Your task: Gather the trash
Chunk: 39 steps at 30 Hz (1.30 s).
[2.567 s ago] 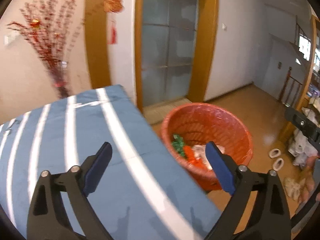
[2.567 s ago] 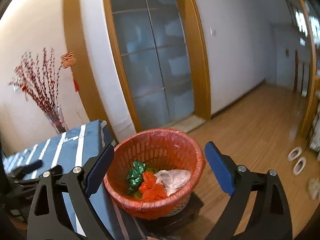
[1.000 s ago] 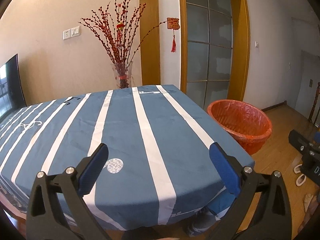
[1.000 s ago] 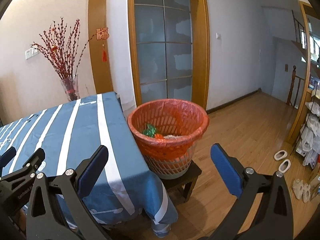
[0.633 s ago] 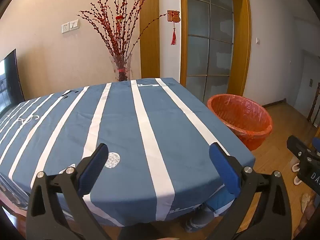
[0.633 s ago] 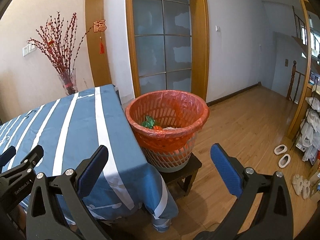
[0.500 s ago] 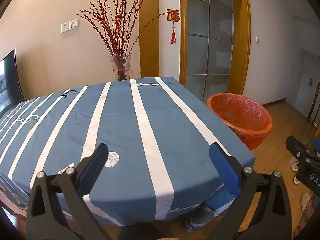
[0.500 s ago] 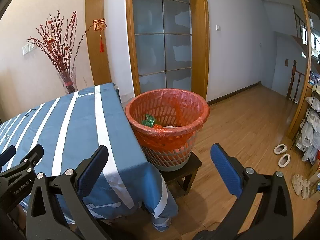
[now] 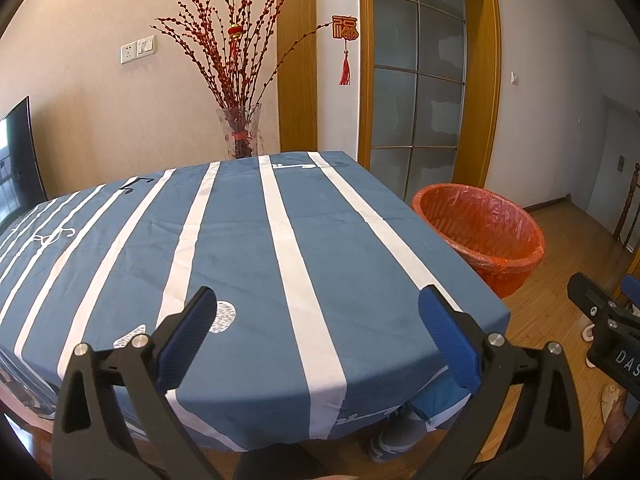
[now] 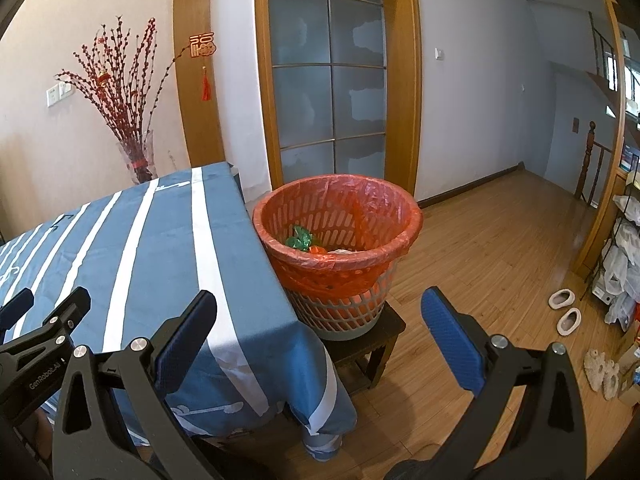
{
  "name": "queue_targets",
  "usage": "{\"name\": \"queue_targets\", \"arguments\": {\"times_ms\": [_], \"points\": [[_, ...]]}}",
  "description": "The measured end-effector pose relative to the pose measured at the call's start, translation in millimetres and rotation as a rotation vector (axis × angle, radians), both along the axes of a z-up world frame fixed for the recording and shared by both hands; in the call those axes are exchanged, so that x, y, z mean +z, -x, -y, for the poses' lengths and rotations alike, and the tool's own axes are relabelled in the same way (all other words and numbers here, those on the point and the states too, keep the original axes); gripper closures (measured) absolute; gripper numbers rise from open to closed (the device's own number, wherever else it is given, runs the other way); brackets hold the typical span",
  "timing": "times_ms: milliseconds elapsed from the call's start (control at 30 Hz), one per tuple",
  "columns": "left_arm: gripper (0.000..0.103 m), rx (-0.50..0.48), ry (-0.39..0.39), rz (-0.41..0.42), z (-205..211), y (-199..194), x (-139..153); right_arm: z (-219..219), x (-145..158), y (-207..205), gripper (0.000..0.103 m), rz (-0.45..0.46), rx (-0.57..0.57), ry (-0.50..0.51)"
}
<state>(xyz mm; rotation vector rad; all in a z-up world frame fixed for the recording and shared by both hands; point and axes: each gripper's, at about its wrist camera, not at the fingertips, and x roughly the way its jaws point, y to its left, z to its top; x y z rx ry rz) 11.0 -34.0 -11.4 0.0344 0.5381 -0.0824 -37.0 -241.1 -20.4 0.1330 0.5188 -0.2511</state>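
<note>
A waste basket [image 10: 340, 232] lined with an orange bag stands on a low dark stool [image 10: 376, 336] at the table's right side; the waste basket [image 9: 480, 232] shows at the right in the left wrist view too. Green, orange and pale scraps [image 10: 308, 242] lie inside it. My left gripper [image 9: 320, 332] is open and empty over the near edge of the blue striped tablecloth [image 9: 248, 240]. My right gripper [image 10: 320, 332] is open and empty, held back from the basket near the cloth's corner. No loose trash shows on the cloth.
A glass vase of red branches [image 9: 240, 132] stands behind the table by the wall. A glazed door [image 10: 328, 80] is behind the basket. Wood floor [image 10: 500, 248] stretches right, with slippers [image 10: 564, 308] and a rack of bags [image 10: 624, 264]. A TV [image 9: 16, 160] is at left.
Both grippers have drawn back from over the basket to the table's near side, staying open and empty. In the last half second they barely shift.
</note>
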Motion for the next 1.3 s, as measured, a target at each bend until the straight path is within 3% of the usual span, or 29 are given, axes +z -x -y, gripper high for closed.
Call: {"name": "queue_targets", "arguments": {"times_ms": [1300], "points": [[0.004,0.000,0.006,-0.011,0.6,-4.1,-0.9,-1.9,0.2,-2.5,0.002,-0.009,0.007,0.002]]}}
